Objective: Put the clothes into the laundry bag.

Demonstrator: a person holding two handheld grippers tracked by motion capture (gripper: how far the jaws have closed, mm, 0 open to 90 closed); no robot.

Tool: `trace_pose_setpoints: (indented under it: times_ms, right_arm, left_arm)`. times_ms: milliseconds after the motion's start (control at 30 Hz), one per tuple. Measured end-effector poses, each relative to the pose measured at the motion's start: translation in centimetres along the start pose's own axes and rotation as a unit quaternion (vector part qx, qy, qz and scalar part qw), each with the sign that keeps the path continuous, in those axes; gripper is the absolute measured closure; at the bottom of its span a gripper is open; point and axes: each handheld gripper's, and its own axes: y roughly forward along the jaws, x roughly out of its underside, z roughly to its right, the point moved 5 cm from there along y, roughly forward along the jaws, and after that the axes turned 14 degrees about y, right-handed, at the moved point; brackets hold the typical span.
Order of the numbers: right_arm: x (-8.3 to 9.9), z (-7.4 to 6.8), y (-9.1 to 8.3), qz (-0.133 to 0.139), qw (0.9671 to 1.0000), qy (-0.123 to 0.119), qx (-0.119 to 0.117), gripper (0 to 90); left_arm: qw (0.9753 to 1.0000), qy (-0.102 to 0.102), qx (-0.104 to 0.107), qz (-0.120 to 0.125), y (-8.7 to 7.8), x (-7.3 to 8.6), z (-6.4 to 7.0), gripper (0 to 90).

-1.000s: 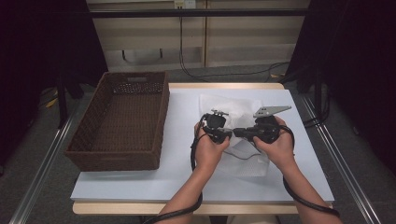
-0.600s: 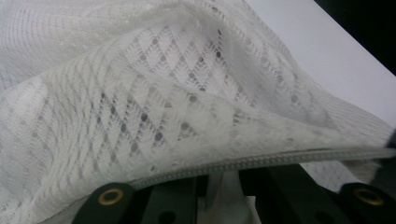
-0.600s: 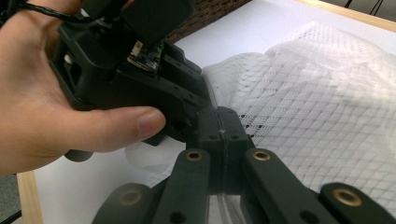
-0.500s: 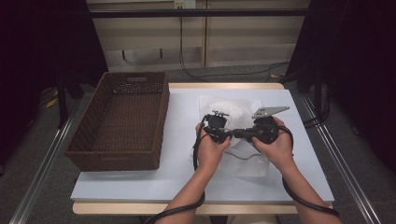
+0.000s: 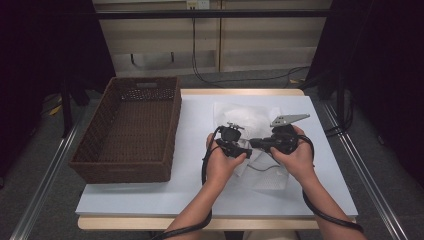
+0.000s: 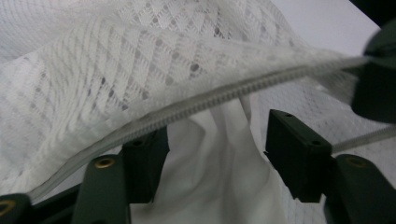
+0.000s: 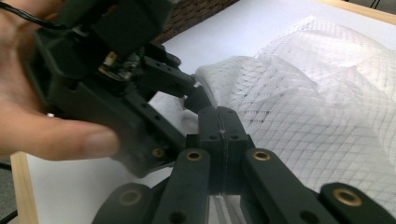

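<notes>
Mesh bag point(image 5: 250, 120), white and zippered, lies mid-frame on our bench point(image 5: 200, 125). Our left gripper point(image 6: 215, 154) has its fingers point(image 6: 294, 140) spread around the zipper point(image 6: 210, 100) edge, while our right gripper point(image 7: 222, 140) fingers point(image 7: 208, 140) are clenched on the fabric.

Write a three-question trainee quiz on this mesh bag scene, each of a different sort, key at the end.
1. True or false: the left tongs stand open at the mesh bag zipper.
2. The right tongs are: A open, B shut, C resting in the basket.
3. Fill in: the wicker basket sits to the ___ of the bag in the high view.

Key: 1 true; 2 B; 3 left.
</notes>
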Motion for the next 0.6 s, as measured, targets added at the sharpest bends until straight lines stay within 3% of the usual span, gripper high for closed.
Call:
trace_pose_setpoints:
  times_ms: [67, 400, 600]
  right_arm:
    - [0.0, 0.0, 0.0, 0.000, 1.0000, 0.000, -0.001, 90.0]
    - [0.0, 0.0, 0.1, -0.001, 1.0000, 0.000, 0.000, 90.0]
    - [0.0, 0.0, 0.0, -0.001, 1.0000, 0.000, 0.000, 90.0]
  left_arm:
    - [1.0000, 0.002, -0.003, 0.001, -0.3, 0.1, 0.0, 30.0]
    - [0.9997, 0.013, 0.004, -0.021, -1.2, 1.5, 0.4, 20.4]
    - [0.9993, 0.020, -0.007, -0.031, -1.4, 1.8, 0.3, 15.8]
